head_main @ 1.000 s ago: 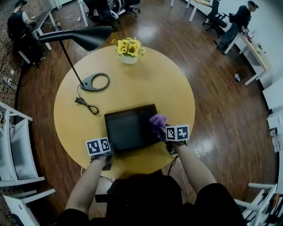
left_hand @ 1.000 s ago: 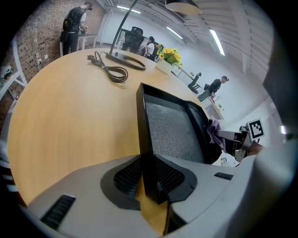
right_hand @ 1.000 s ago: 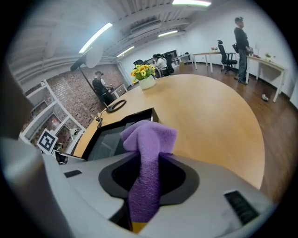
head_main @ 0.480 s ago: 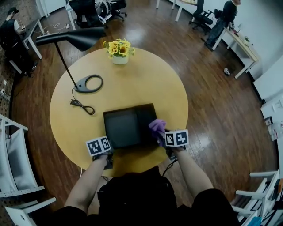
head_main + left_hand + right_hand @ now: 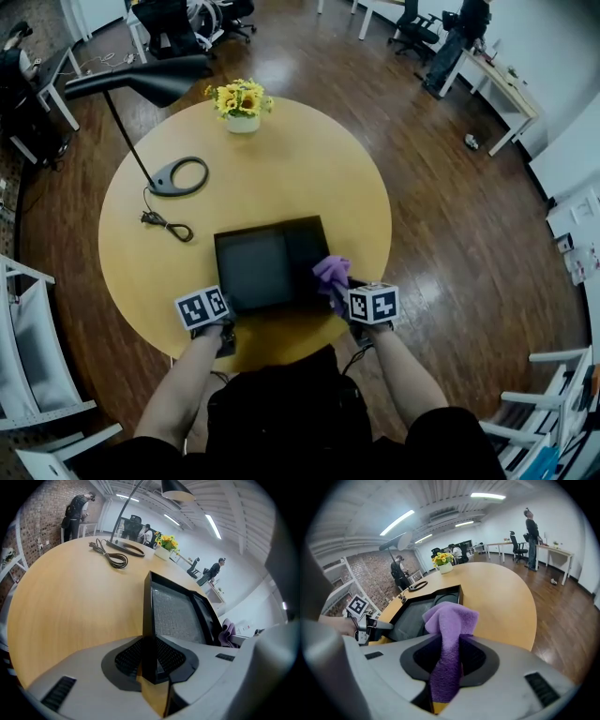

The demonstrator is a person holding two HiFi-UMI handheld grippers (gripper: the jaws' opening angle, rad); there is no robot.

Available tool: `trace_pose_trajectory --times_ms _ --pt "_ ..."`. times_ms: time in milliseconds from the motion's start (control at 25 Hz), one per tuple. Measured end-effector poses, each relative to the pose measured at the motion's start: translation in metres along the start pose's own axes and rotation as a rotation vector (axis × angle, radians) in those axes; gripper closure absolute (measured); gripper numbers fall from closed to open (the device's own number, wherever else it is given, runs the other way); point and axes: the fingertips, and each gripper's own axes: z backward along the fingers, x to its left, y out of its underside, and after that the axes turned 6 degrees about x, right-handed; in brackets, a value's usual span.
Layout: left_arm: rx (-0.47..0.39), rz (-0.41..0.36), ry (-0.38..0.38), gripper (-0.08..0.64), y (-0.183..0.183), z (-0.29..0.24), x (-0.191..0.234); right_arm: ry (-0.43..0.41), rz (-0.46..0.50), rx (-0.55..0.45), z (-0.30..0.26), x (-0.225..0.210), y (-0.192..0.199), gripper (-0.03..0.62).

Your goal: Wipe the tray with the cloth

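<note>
A black tray (image 5: 262,267) lies on the round wooden table (image 5: 309,169), close to its near edge. My left gripper (image 5: 223,317) is shut on the tray's near left corner; in the left gripper view the upright black rim (image 5: 149,620) stands pinched between the jaws of the left gripper (image 5: 151,656). My right gripper (image 5: 349,298) holds a purple cloth (image 5: 331,274) over the tray's near right edge. In the right gripper view the cloth (image 5: 451,630) stands bunched up out of the right gripper (image 5: 447,670), whose jaws are closing on it. The tray (image 5: 417,613) lies just to its left.
A black desk lamp's ring base (image 5: 178,175) and coiled cable (image 5: 167,225) lie at the table's far left, its shade (image 5: 141,80) overhanging. A vase of yellow flowers (image 5: 242,101) stands at the far edge. Chairs, desks and people stand around on the wooden floor.
My right gripper has drawn the purple cloth toward me along the tray's right side. The left gripper has kept its hold on the tray's corner.
</note>
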Motion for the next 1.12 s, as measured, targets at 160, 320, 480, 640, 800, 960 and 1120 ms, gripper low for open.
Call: trace_pose_trajectory --times_ms 160,320,480,640,800,960,1120 --pt "0.001 0.009 0.012 0.48 0.0 -0.002 0.001 0.016 0.069 -0.059 0.016 0.006 -0.027 0.483" --pt "-0.012 0.0 0.012 0.48 0.002 -0.001 -0.001 -0.011 0.163 -0.099 0.023 0.029 -0.062 0.483" --pt "-0.026 -0.019 0.035 0.482 0.004 0.001 -0.007 -0.085 0.237 -0.092 0.008 0.074 -0.087 0.483" --pt "-0.021 -0.054 0.063 0.482 0.005 0.001 -0.014 -0.168 0.304 -0.028 -0.024 0.128 -0.097 0.483" --pt "-0.013 -0.05 0.07 0.482 0.006 0.003 -0.015 -0.24 0.306 0.063 -0.06 0.172 -0.097 0.483" --pt "0.01 -0.051 0.088 0.48 0.008 0.001 -0.015 -0.252 0.311 0.148 -0.096 0.191 -0.093 0.483" --pt "0.033 -0.045 0.086 0.48 0.009 0.002 -0.015 -0.163 0.392 0.2 -0.127 0.195 -0.089 0.478"
